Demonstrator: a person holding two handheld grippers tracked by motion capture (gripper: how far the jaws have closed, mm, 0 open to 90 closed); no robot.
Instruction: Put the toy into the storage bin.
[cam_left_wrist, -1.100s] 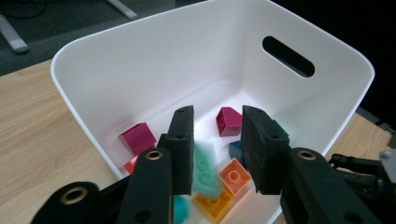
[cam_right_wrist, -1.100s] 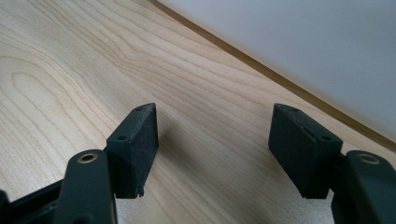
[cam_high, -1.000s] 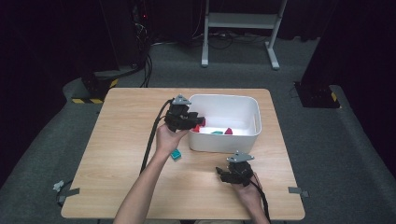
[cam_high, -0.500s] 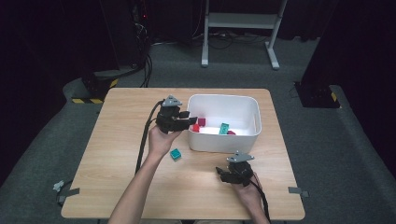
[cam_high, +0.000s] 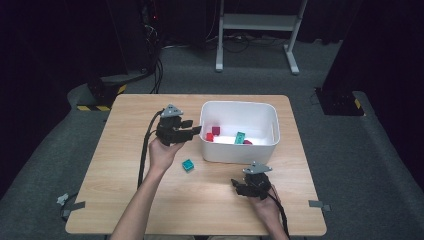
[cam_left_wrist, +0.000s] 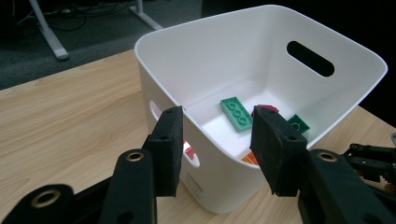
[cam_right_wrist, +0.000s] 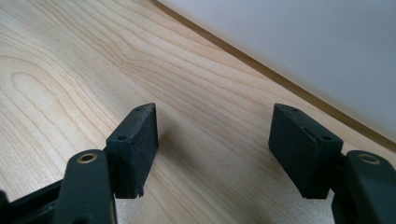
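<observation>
High view first: a wooden counter (cam_high: 125, 200) carries one white bin (cam_high: 239, 160) with a slotted handle hole in its end wall, and one loose teal brick (cam_high: 188, 165) lies on the bare wood just beside the bin's near left corner, apart from it.

Two hand-held grippers are at work. The left hand-held gripper (cam_high: 194, 131) is raised at the bin's left wall, tips pointing at the rim; its jaws have just been opening and stand parted with nothing between the pads. From the left gripper view, the left hand-held gripper (cam_left_wrist: 215, 135) frames the inside of the bin (cam_left_wrist: 210, 51) — the gap between the two black pads shows plain white wall and floor, no brick pinched.

Inside the bin, counted from the left gripper view: two green pieces, a long green plate (cam_left_wrist: 236, 113) lying flat and a smaller green brick (cam_left_wrist: 298, 123) toward the near wall; one dark red piece (cam_left_wrist: 266, 109) between them, partly behind the right jaw; and a bit of orange-red (cam_left_wrist: 249, 158) low by the near wall, too hidden to say what it is. From the high view, two red bricks (cam_high: 213, 133) sit at the bin's left end.

The right hand-held gripper (cam_high: 240, 188) rests low on the counter in front of the bin, well apart from the teal brick. From the right gripper view, the right hand-held gripper (cam_right_wrist: 212, 140) is released — jaws wide, bare wood between them, the bin's white wall (cam_right_wrist: 299, 46) just ahead.
</observation>
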